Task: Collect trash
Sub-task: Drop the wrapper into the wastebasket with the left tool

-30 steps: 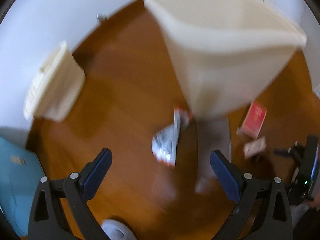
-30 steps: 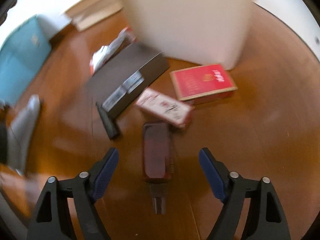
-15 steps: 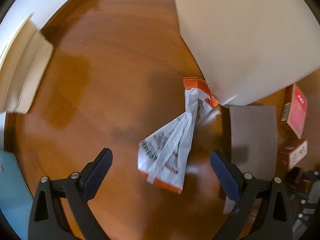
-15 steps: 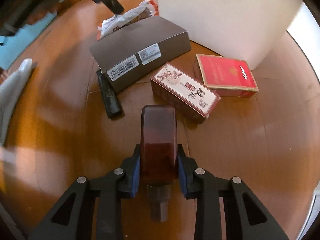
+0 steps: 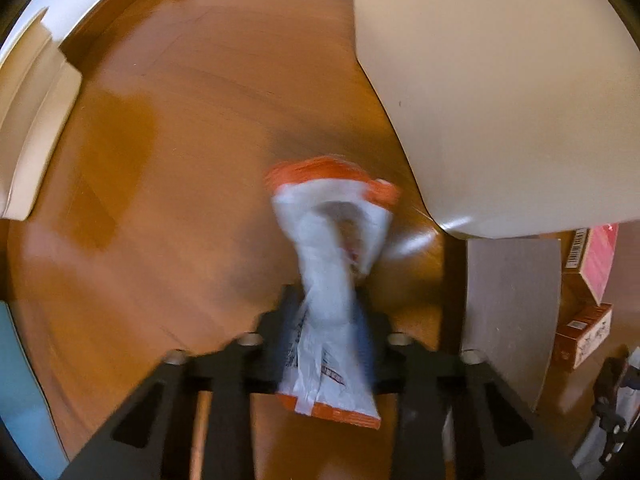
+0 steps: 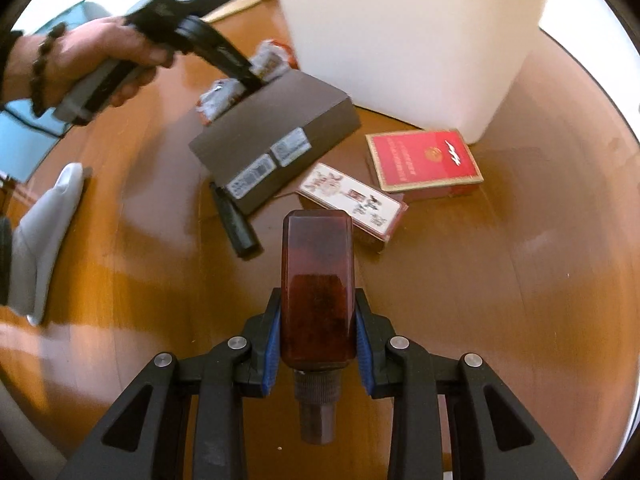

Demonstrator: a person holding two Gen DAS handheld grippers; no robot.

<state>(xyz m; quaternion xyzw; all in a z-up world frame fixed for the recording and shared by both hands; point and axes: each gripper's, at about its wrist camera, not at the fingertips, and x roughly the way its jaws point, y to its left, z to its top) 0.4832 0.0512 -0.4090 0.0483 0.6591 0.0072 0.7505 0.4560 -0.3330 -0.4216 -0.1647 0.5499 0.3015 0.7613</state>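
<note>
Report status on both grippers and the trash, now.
Left gripper closing on the wrapper. Right gripper shut on the brown bottle. Boxes still on floor beside the bin.

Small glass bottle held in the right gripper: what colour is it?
Dark reddish-brown small glass bottle, with a dark screw neck; the right wrist view shows it best.

floor: brown wooden floor (image 6: 500, 280), glossy | wall: white wall (image 5: 100, 4) along its far edge | left edge: teal flat item (image 6: 24, 144) on floor | near left: pale grey slipper-like object (image 6: 44, 236), identity unclear
</note>
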